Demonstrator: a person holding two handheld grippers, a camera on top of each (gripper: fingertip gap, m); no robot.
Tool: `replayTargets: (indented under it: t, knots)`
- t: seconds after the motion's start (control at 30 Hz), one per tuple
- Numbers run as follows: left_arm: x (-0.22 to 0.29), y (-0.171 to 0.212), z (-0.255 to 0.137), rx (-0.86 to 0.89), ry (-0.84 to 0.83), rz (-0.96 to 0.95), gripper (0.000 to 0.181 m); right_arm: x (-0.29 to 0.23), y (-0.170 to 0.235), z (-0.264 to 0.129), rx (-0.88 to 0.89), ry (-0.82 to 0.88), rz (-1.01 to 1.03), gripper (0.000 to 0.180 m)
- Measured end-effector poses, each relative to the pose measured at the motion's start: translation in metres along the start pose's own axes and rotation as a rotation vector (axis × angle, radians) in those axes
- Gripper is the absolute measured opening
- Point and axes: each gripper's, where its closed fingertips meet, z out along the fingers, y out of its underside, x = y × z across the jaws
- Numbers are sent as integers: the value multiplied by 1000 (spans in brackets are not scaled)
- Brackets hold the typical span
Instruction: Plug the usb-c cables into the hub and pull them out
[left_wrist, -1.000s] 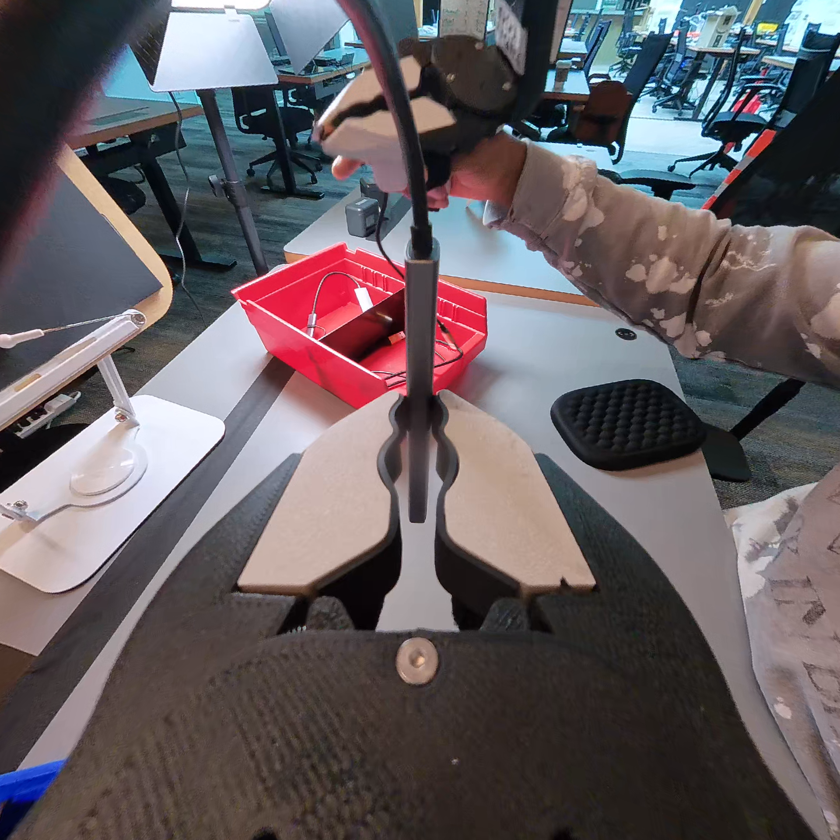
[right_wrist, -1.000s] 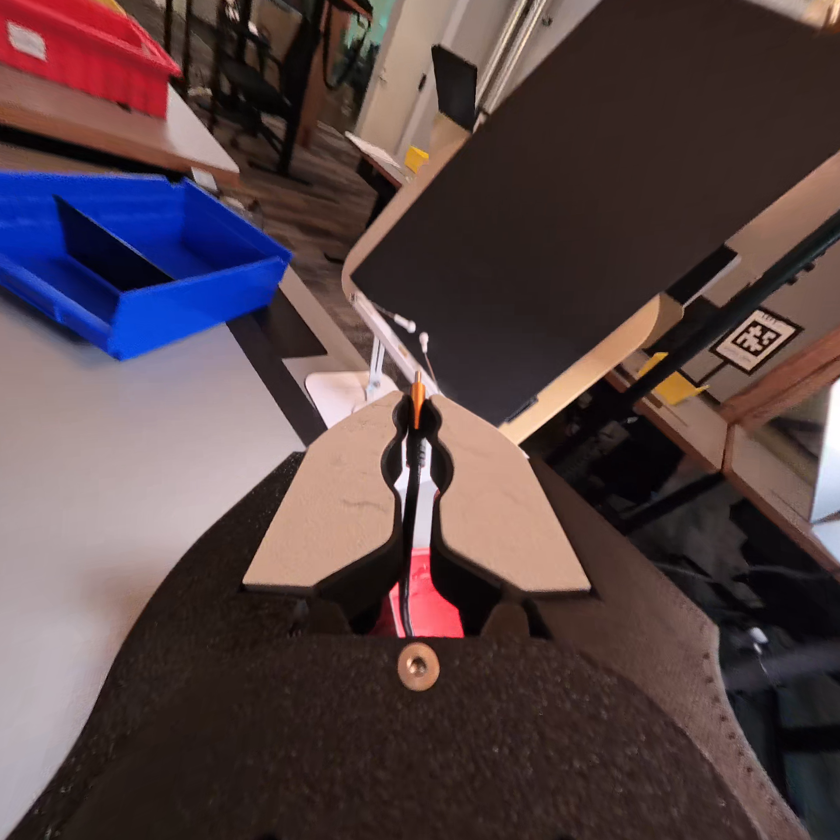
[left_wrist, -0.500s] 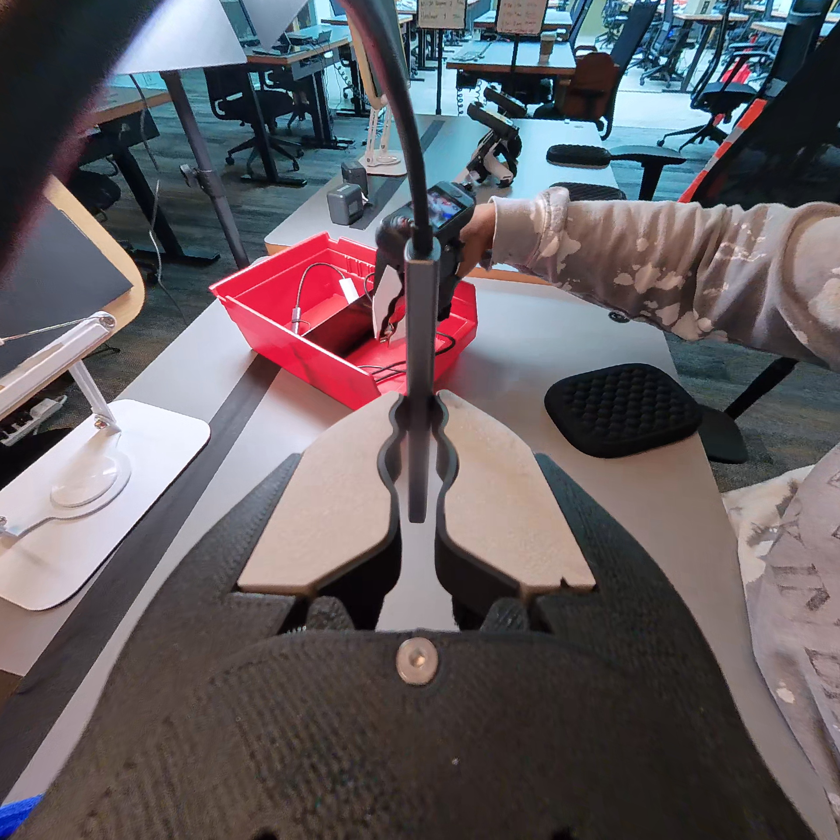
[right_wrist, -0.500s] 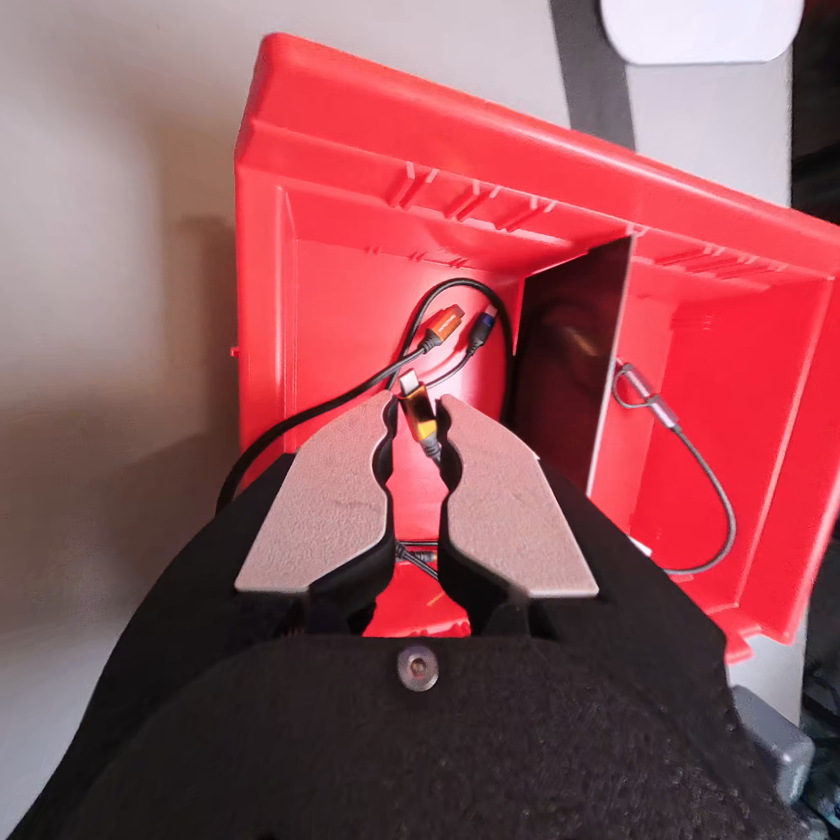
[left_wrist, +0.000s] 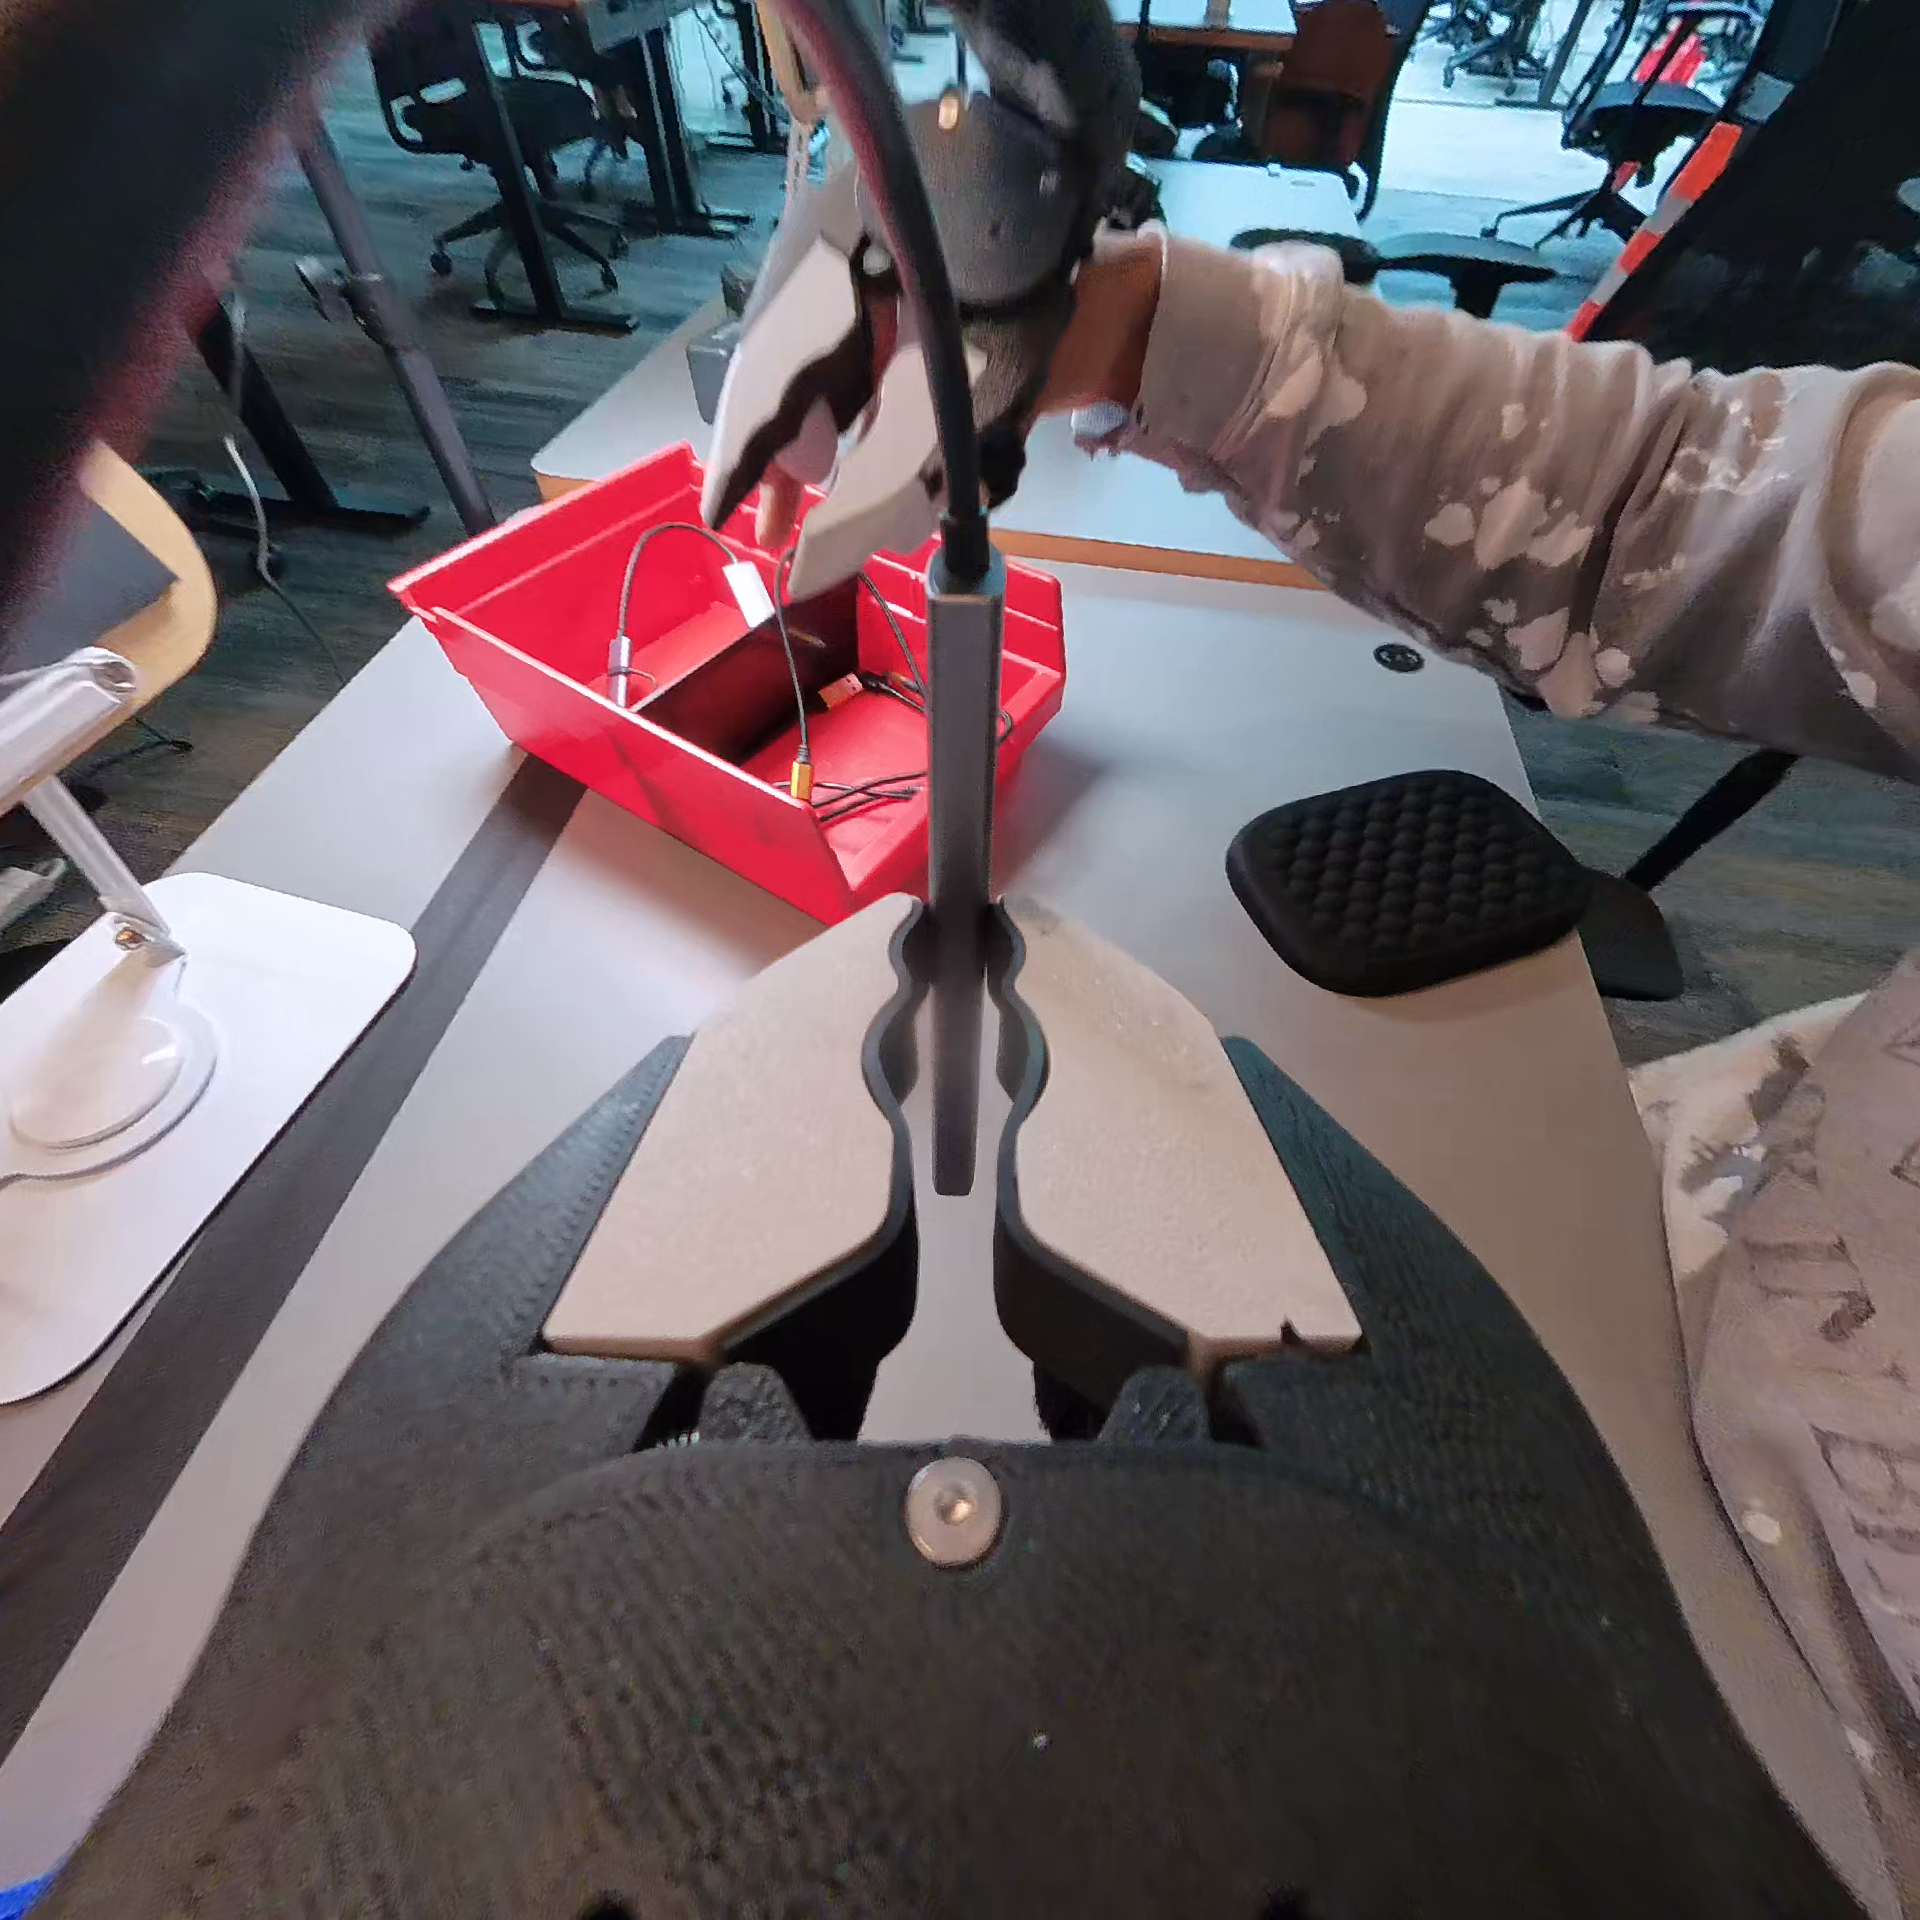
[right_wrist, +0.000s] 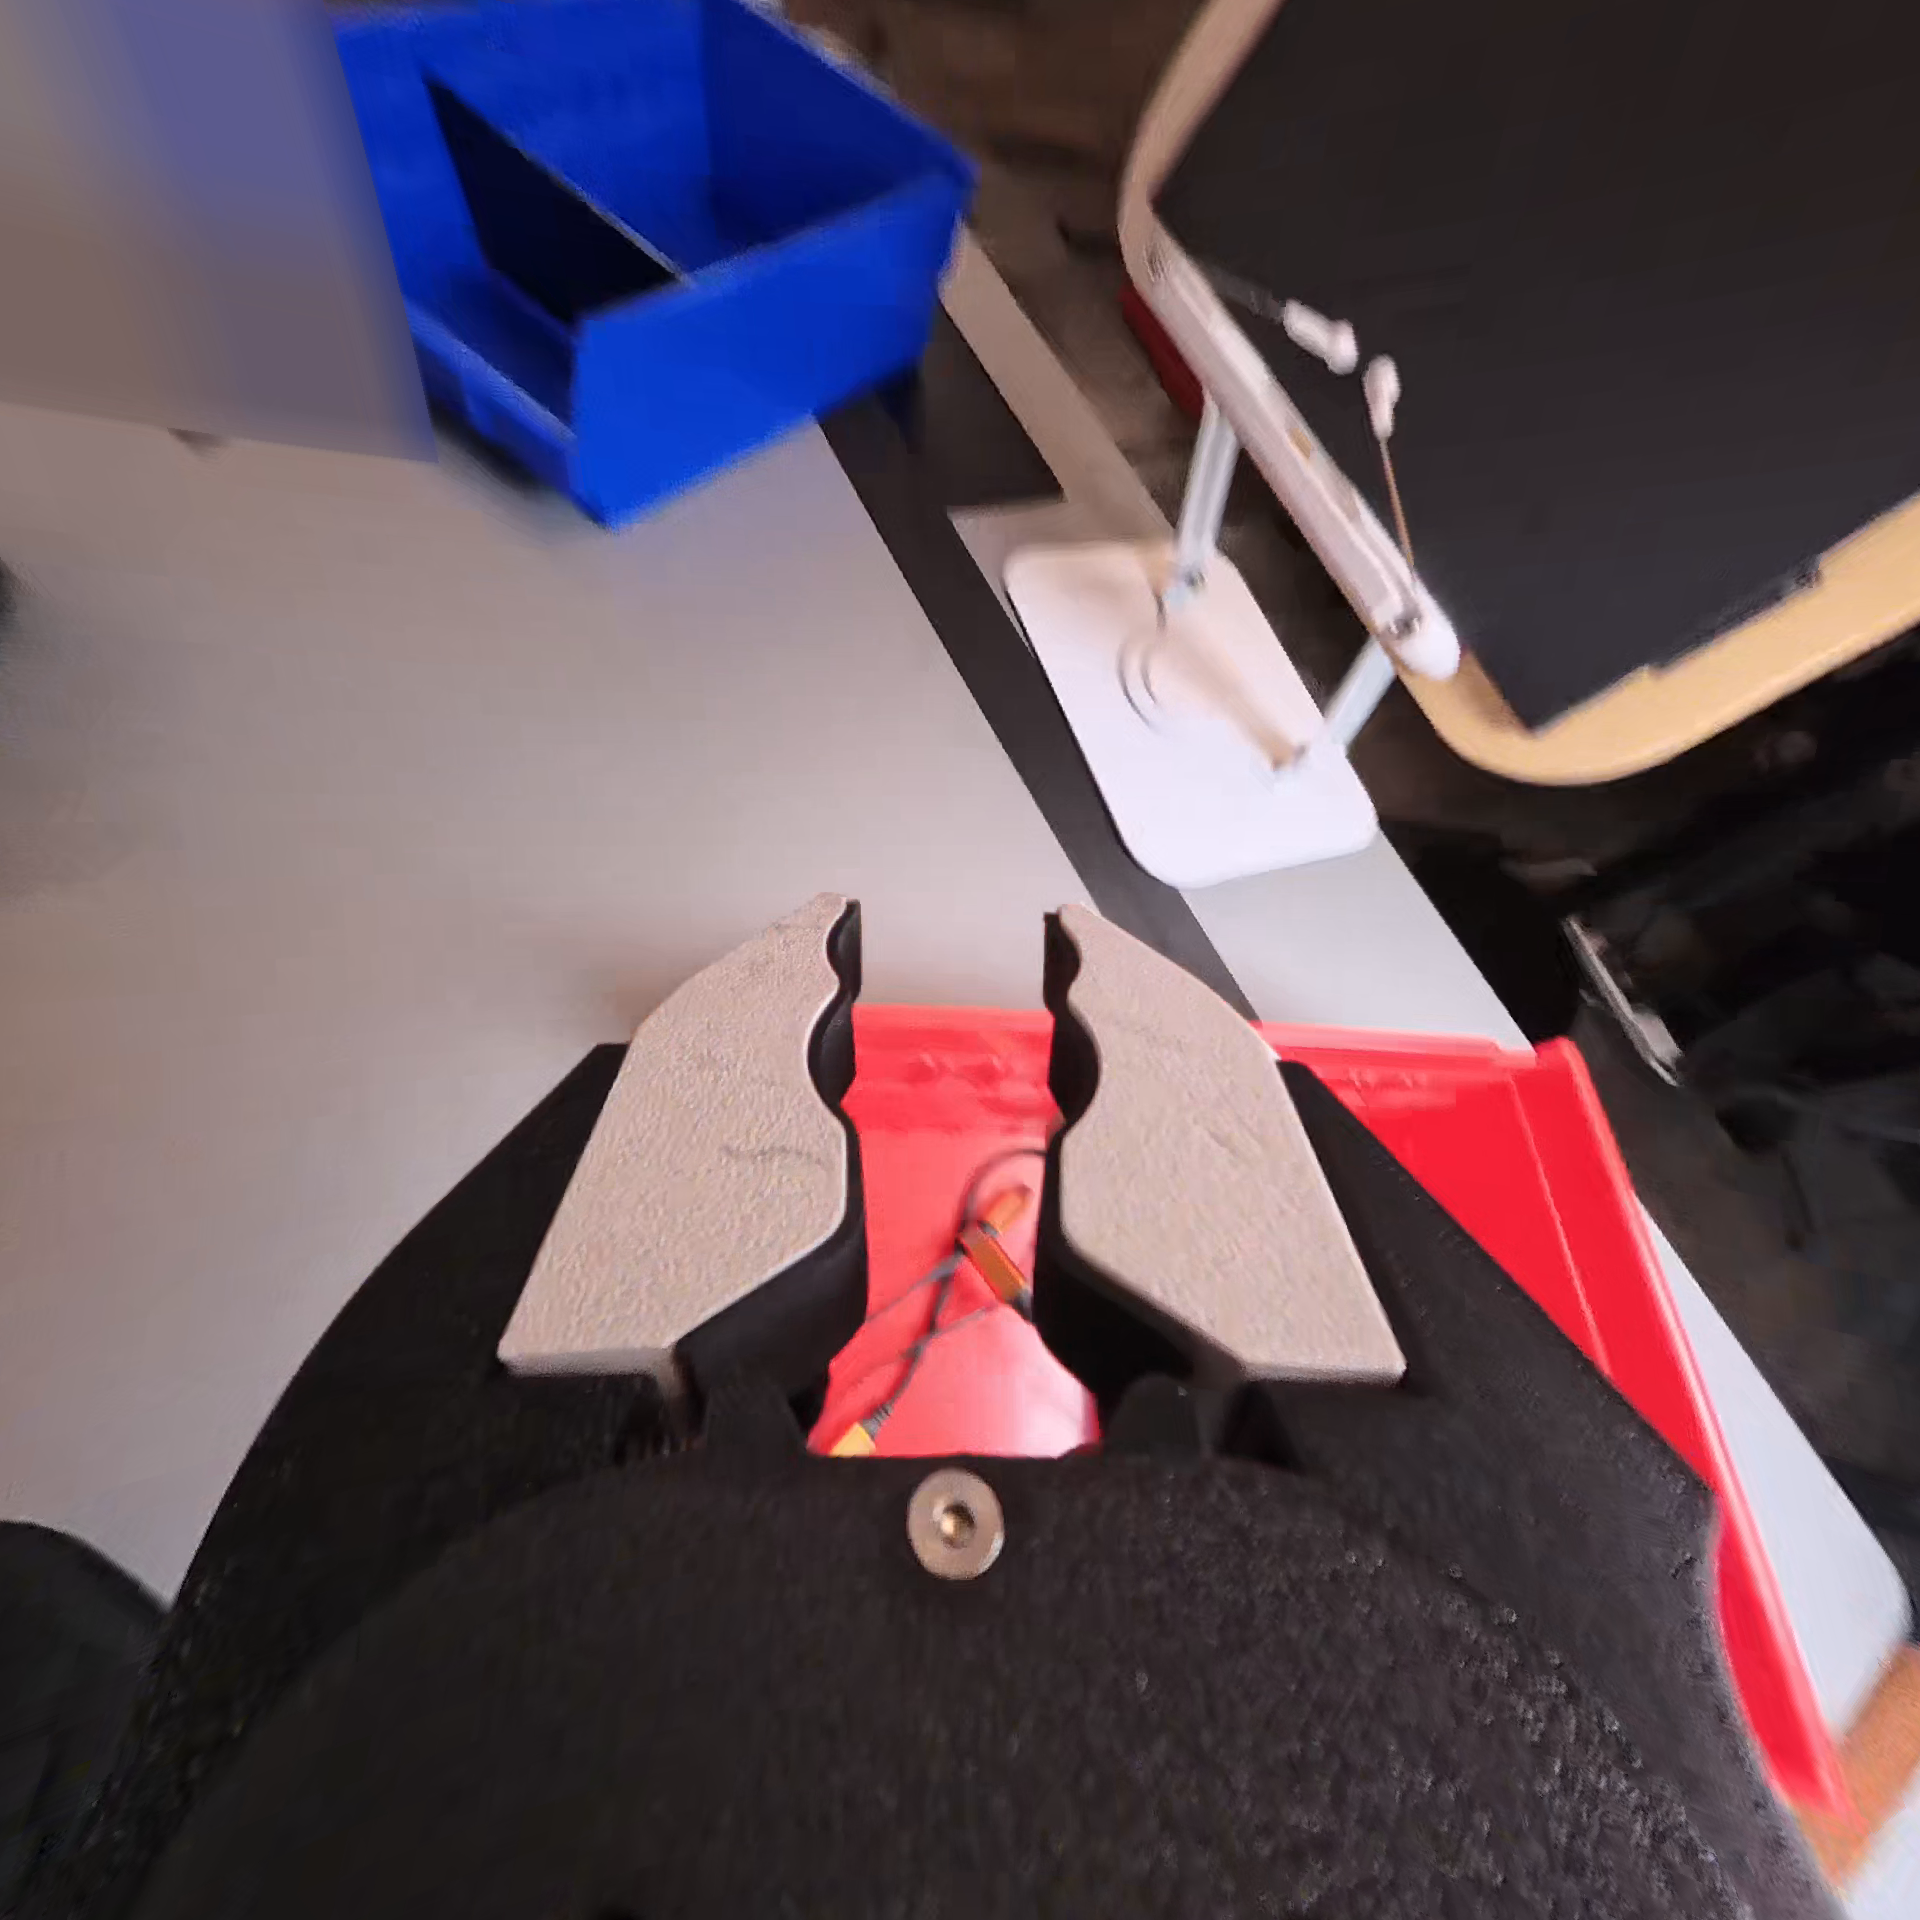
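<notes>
My left gripper (left_wrist: 958, 920) is shut on a slim grey hub (left_wrist: 961, 790), which stands up between its pads with its black lead (left_wrist: 914, 260) arching away at the top. Beyond it a red bin (left_wrist: 665, 748) on the grey table holds cables with orange plugs (left_wrist: 800, 777). My right gripper (left_wrist: 800, 520) hangs open and empty above that bin in the left wrist view. In the right wrist view the right gripper (right_wrist: 951, 930) is open, with the red bin (right_wrist: 1558, 1164) and an orange-plugged cable (right_wrist: 997, 1252) lying below it.
A blue bin (right_wrist: 665, 260) stands on the table's far side. A white stand (right_wrist: 1195, 717) with a flat base is beside a dark strip across the table. A black textured pad (left_wrist: 1403, 878) lies at the right. A person's sleeve (left_wrist: 1507, 488) reaches across. One gripper's finger ends stand about 20 cm off the other's.
My right gripper carried the orange-plugged cable over the red bin, opened and let it go; the cable now lies in the bin and the gripper has lifted. My left gripper still holds the hub.
</notes>
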Motion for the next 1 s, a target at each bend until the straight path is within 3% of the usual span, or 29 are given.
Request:
replayTargets:
  t: [0.27,0.37,0.43,0.5,0.67,0.77,1.0]
  knots:
    - [18,17,35,-115,65,27,10,-113,-74,-11,150,-299,-121,31]
    - [28,23,50,-154,87,47,10,-136,-83,-3,106,-321,-180,29]
    - [31,26,57,-172,89,61,10,-142,-80,2,46,-311,-241,13]
    - [27,25,59,-160,48,84,11,-142,-82,1,22,-297,-272,11]
    - [8,-3,42,-10,-103,113,37,-90,-104,-32,42,-143,-205,10]
    - [1,-4,32,-7,-124,92,41,-36,-98,-52,-22,39,-161,10]
    - [-3,-9,21,23,-143,90,39,89,8,-75,-501,486,-146,10]
